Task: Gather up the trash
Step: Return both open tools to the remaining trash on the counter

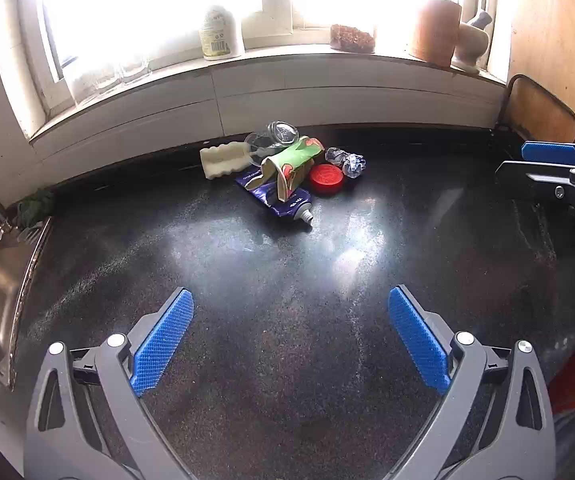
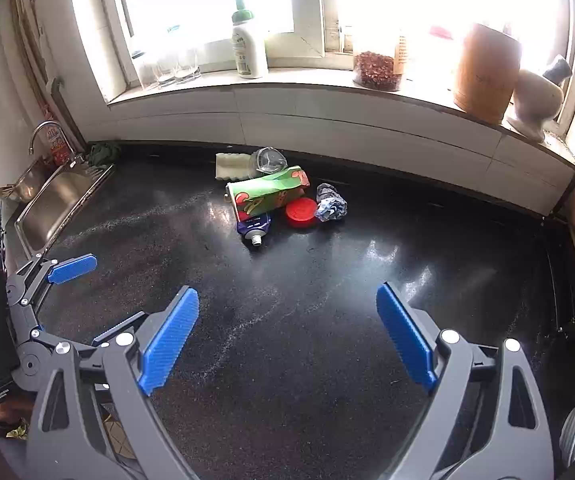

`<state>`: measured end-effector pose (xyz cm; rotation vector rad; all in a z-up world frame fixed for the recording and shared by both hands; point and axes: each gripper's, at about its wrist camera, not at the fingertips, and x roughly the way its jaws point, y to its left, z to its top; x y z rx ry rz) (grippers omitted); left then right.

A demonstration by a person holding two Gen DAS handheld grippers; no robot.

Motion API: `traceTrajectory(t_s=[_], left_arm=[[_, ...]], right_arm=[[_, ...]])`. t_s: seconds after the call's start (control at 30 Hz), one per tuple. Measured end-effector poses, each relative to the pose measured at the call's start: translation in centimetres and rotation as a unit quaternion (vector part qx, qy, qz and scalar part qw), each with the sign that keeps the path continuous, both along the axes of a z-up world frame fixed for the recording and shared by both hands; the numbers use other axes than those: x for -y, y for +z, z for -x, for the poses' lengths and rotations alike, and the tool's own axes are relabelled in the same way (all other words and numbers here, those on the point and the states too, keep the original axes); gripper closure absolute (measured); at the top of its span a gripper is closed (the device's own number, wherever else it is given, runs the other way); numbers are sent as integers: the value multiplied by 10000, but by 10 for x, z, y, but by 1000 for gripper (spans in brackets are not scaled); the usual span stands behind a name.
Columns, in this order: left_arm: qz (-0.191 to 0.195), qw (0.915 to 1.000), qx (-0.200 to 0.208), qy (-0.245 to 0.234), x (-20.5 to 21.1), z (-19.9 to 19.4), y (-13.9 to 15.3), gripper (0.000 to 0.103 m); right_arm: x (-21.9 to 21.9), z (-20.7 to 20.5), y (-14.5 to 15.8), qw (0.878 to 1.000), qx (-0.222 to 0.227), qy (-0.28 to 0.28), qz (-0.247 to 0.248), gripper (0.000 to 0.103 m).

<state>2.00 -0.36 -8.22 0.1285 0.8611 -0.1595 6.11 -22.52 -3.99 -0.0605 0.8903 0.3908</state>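
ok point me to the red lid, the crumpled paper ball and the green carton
red lid (image 2: 301,211), right wrist view, top face
crumpled paper ball (image 2: 331,208), right wrist view, middle
green carton (image 1: 293,160), left wrist view, long side

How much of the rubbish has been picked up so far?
Nothing looks collected yet. The green carton, blue tube, red lid, crumpled paper and clear plastic cup lie piled on the black counter. The left gripper and right gripper are open and empty. Everything remains.
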Motion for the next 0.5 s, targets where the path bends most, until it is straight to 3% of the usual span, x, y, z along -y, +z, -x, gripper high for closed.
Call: traceTrajectory(t_s=[0.27, 0.5], left_arm=[[-10, 9999, -141, 77, 1, -27, -9, 8], [-60, 9997, -249, 15, 9, -77, -23, 8]], right_arm=[[1, -26, -12, 9999, -113, 64, -5, 16], [3, -71, -36, 9991, -412, 38, -83, 16]])
